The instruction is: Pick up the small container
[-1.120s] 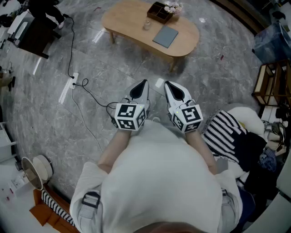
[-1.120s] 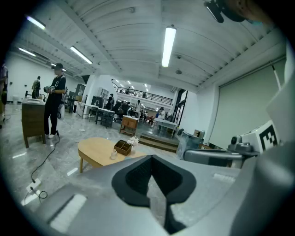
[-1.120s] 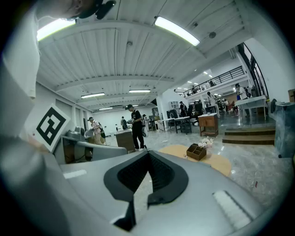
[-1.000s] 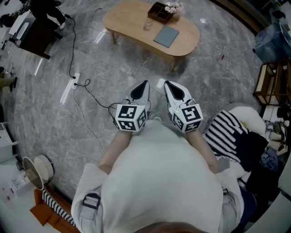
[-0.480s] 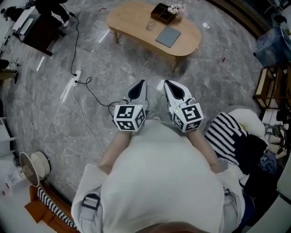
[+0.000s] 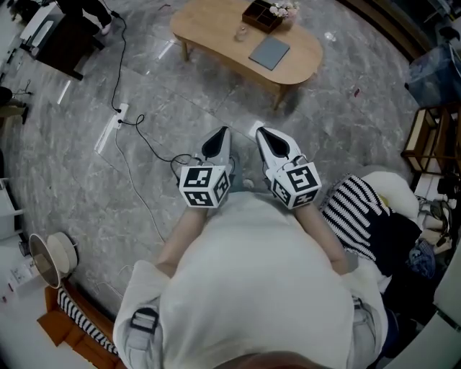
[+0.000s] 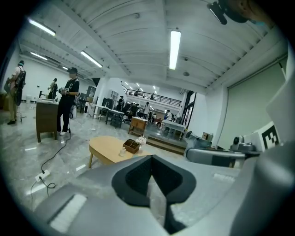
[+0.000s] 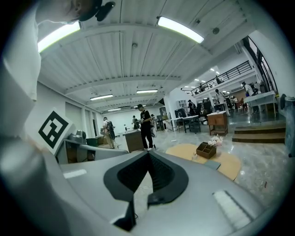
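Observation:
A small clear container (image 6: pixel 240 32) stands on a low wooden table (image 6: pixel 216 36) far ahead, beside a dark organiser box (image 6: pixel 259 14) with flowers and a grey notebook (image 6: pixel 269 52). It also shows small in the left gripper view as the container (image 7: pixel 123 152) and in the right gripper view as the container (image 8: pixel 195 156). My left gripper (image 6: pixel 222 130) and right gripper (image 6: pixel 259 131) are held side by side close to my chest, well short of the table. Both are shut with nothing between the jaws, and they point toward the table (image 7: pixel 108 150).
A power strip (image 6: pixel 119 113) with black cables lies on the marble floor at the left. A striped cloth (image 6: pixel 353 209) and a pile of clothes sit at the right, near a wooden shelf (image 6: pixel 425 133). A dark desk (image 6: pixel 65 39) stands far left. A person (image 7: pixel 69 103) stands by it.
The head view has shifted a little, so the table and power strip sit slightly higher in the picture. Both grippers stay shut and side by side at my chest.

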A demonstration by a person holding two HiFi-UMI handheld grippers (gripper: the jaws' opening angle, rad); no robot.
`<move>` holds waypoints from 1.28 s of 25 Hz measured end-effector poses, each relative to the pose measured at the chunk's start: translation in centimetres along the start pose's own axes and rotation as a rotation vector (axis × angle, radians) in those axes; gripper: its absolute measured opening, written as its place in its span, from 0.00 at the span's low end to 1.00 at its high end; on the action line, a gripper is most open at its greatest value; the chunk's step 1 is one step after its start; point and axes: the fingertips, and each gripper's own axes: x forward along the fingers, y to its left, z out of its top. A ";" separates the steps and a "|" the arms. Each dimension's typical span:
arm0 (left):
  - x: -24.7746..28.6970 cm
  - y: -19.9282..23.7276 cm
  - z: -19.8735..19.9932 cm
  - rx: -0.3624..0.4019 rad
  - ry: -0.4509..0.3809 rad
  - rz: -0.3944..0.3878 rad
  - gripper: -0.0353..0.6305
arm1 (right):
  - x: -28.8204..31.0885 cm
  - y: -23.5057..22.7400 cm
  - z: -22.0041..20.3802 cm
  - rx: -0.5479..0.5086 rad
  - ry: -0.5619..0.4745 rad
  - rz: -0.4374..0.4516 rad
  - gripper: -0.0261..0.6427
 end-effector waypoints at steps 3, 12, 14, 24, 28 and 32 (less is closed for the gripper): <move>0.7 0.7 -0.1 -0.008 0.008 0.005 0.06 | 0.9 -0.2 -0.2 -0.001 0.010 0.010 0.04; 6.5 3.9 2.0 -0.012 0.016 -0.010 0.06 | 5.5 -4.9 0.7 0.016 0.022 -0.039 0.04; 8.2 5.1 3.1 -0.006 0.015 -0.012 0.06 | 7.2 -6.0 1.4 0.019 0.017 -0.042 0.04; 16.8 11.0 8.1 0.017 0.054 -0.058 0.06 | 17.0 -11.0 6.0 0.009 0.005 -0.067 0.04; 20.2 13.6 10.7 0.023 0.059 -0.075 0.06 | 20.9 -12.9 8.2 0.015 -0.003 -0.083 0.04; 23.5 15.8 12.6 0.031 0.070 -0.098 0.06 | 24.4 -15.0 9.7 0.025 -0.006 -0.109 0.04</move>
